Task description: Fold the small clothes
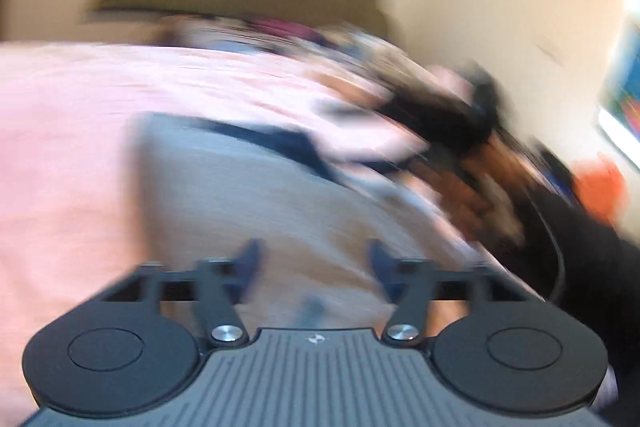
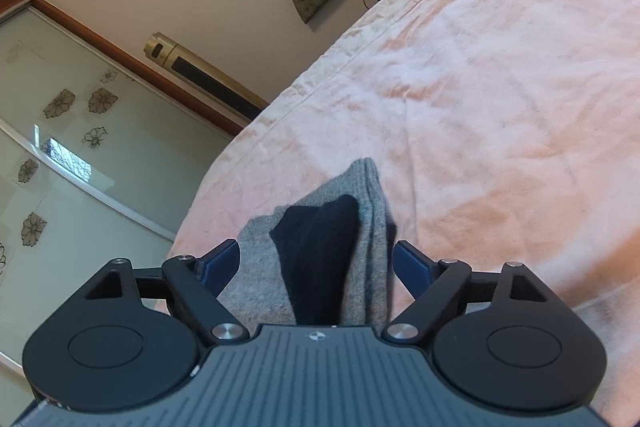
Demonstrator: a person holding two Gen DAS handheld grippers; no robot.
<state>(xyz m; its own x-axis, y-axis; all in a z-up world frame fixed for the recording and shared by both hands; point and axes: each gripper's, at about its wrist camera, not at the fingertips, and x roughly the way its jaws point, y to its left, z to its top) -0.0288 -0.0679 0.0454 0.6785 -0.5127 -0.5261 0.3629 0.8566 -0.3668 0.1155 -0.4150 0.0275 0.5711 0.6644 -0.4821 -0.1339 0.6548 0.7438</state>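
— While the left wrist view is badly blurred, can you place the left gripper (image 1: 312, 261)?
— Its jaws stand wide over the grey garment (image 1: 240, 187), gripping nothing.
— And the right gripper (image 2: 316, 259)?
— Jaws wide too. The garment, grey with a black part (image 2: 320, 251), lies between the fingers (image 2: 412, 263) on the near left of the pink bedsheet (image 2: 500, 87); whether the pads touch it, I cannot tell.

no readable text, labels or numbers
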